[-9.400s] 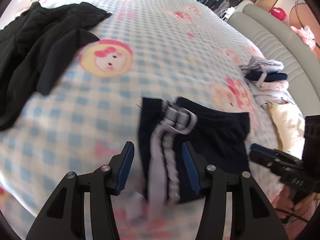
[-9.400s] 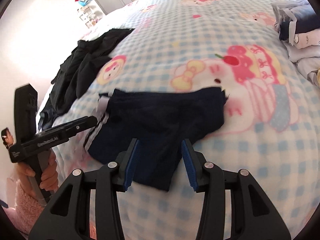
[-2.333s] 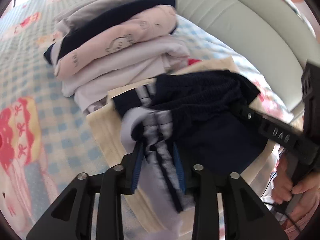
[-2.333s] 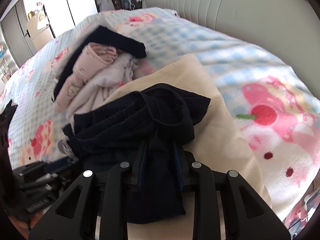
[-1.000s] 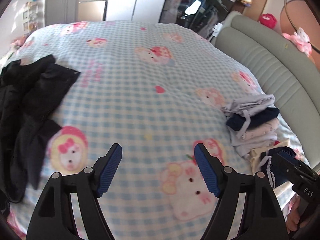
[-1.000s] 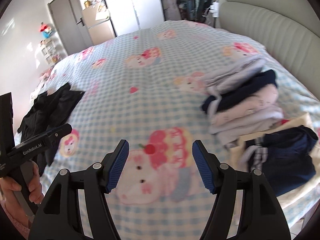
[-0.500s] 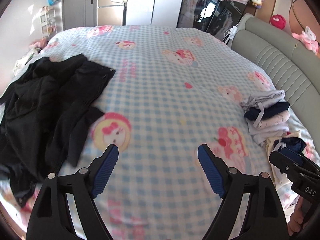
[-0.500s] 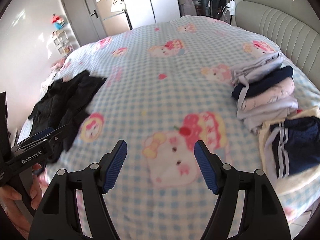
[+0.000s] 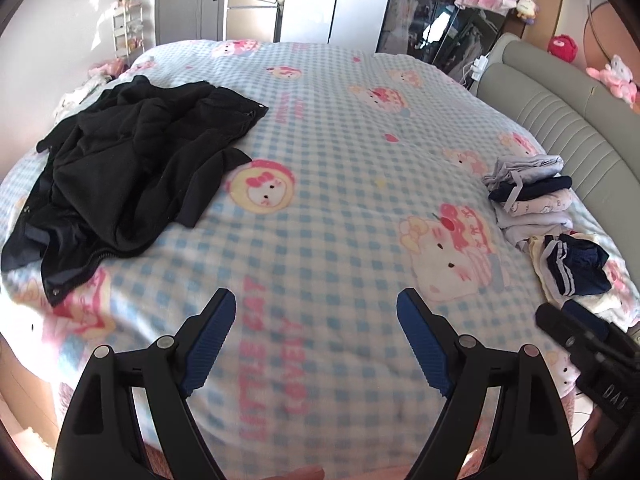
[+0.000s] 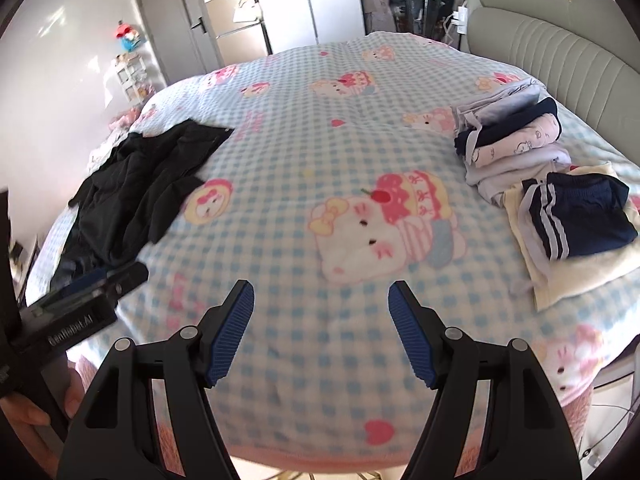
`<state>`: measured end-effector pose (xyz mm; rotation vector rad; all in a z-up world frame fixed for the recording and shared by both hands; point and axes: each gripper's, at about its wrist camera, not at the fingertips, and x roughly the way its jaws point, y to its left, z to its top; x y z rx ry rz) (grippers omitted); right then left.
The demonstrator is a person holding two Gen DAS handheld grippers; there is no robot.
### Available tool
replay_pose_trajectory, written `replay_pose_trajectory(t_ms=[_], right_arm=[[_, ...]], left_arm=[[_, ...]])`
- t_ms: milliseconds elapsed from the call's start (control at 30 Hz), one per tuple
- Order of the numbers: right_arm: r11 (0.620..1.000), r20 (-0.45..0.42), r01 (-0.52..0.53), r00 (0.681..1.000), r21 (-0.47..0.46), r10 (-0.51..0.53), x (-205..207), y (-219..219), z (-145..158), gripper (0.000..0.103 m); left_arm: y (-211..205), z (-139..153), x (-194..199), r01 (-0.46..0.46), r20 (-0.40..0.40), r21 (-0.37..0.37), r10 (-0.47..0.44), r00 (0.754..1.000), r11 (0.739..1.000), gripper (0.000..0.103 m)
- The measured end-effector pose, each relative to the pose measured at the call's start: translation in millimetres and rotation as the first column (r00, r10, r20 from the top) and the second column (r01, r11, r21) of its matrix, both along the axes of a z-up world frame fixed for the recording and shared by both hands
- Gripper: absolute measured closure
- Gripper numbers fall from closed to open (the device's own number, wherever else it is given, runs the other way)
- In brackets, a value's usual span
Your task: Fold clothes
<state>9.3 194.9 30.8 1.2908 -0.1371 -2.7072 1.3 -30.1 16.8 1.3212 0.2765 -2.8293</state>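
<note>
A crumpled pile of black clothes [image 9: 132, 176] [image 10: 140, 188] lies unfolded on the left of the bed. Folded navy shorts with white stripes [image 9: 576, 268] [image 10: 580, 208] rest on a cream cloth [image 10: 576, 276] at the right edge, beside a stack of folded garments [image 9: 528, 200] [image 10: 516, 136]. My left gripper [image 9: 314, 298] hangs open over the near middle of the blanket, holding nothing. My right gripper [image 10: 320, 288] is open too, above the cartoon cat print, with nothing between its fingers. Each gripper shows at the edge of the other's view.
The bed carries a blue-and-white checked blanket [image 9: 340, 120] with pink cartoon prints. A grey-green padded headboard [image 10: 540, 36] runs along the right. Wardrobes, a door and a small shelf stand beyond the far end. A hand grips the left tool's handle [image 10: 24, 416].
Both grippers have pulled back from the folded shorts and swung left over the blanket. The black pile has come further into both views. Both pairs of jaws stand a little wider.
</note>
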Motion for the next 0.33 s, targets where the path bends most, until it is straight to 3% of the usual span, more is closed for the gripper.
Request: replay_pose_trajectory(t_ms=[333], right_arm=[[1.000,0.040,0.009,0.999,-0.014,-0.009,21,6,-20,0.032]], left_arm=[[11,-7,28,0.012,0.005,-0.003,-0.012,1.000,1.000,0.017]])
